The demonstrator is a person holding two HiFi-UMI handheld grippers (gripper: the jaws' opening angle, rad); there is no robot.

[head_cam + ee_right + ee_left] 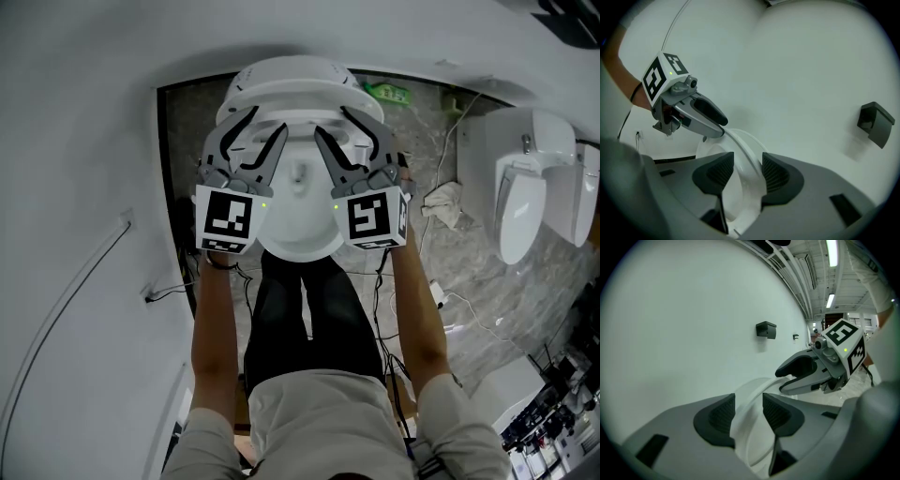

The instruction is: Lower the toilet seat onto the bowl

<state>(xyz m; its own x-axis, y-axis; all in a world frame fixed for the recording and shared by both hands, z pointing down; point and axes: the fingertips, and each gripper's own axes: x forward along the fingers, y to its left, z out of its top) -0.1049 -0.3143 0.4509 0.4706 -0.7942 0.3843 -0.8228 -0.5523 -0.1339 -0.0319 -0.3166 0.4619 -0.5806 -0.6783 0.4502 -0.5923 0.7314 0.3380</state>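
You are setting up the grasp: the toilet seat (743, 157) is standing upright above the bowl (298, 234), its rim sitting between the spread, unclamped jaws of your left gripper (268, 124) and right gripper (333, 124), so next you are likely pinching it and swinging it down slowly, working close to the white wall (84, 141) over a marbled floor (473, 272) strewn with cables (459, 305).

White wall (84, 141) crowds the left; cable-strewn floor (487, 272) lies open right.
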